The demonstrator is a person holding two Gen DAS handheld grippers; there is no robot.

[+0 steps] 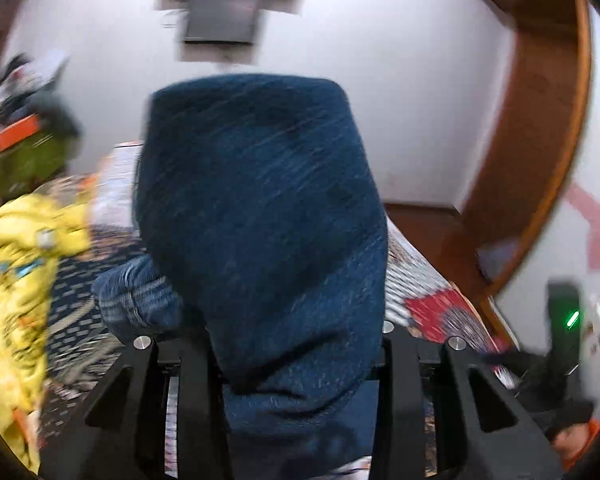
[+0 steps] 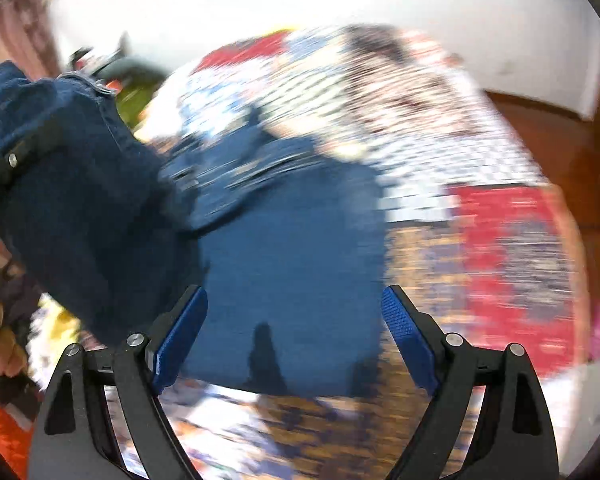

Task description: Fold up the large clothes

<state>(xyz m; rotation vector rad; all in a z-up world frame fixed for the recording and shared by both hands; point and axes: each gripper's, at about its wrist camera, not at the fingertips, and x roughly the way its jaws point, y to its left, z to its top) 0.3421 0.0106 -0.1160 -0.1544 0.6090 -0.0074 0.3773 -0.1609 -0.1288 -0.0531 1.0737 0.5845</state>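
Two claws here: left claw (image 1: 300, 360) clamped on the jeans (image 1: 260, 208), right claw (image 2: 296, 340) wide open over the bed (image 2: 500, 248), holding nothing.

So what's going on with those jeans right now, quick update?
Left tool clamped on blue jeans, lifted. Right tool wide open, empty, over the jeans on the patterned bedspread. Yellow garment lies alongside.

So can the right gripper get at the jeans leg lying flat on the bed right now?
Probably yes. The right gripper is open, its blue pads either side of the flat jeans on the patterned bedspread, nothing between. The left gripper holds the other part up, out of the way.
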